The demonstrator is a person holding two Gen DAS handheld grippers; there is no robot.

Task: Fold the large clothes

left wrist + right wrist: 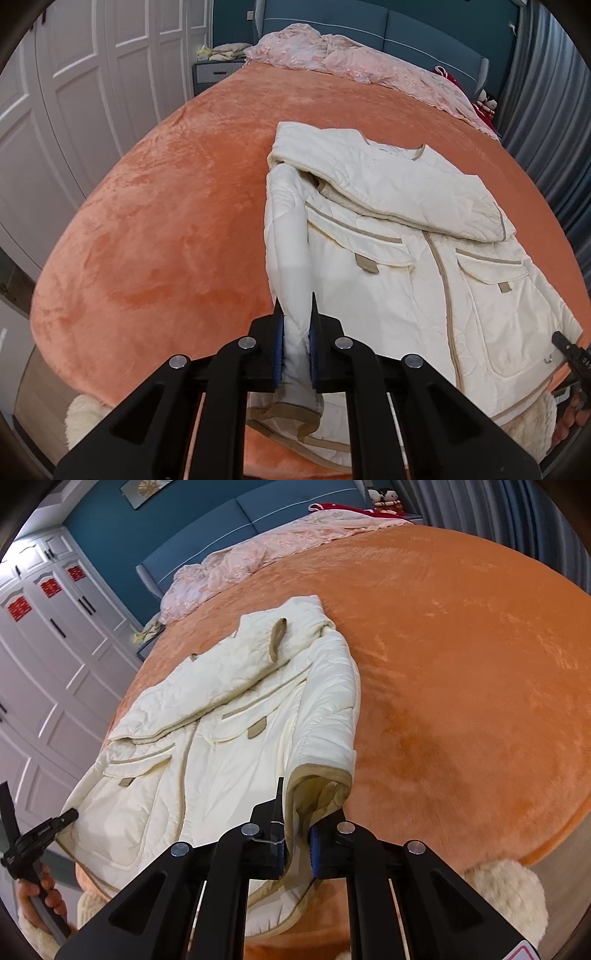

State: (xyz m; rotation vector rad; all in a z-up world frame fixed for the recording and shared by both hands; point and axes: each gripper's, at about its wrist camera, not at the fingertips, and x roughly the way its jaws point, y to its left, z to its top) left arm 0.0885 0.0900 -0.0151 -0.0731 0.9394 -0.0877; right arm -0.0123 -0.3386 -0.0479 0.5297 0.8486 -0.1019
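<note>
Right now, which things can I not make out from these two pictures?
- Right wrist view: the right gripper, shut on the jacket, hides the near hem behind its body.
- Left wrist view: the left gripper does the same.
- Both views: the jacket's back lies hidden against the orange blanket.
- Right wrist view: the dolls are too small.

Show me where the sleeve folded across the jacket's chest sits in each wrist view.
Left wrist: the folded sleeve crosses the upper part of the jacket, right of centre.
Right wrist: the folded sleeve lies diagonally, left of centre.
Shared landmark: the pink quilt, near the top of both pictures.
</note>
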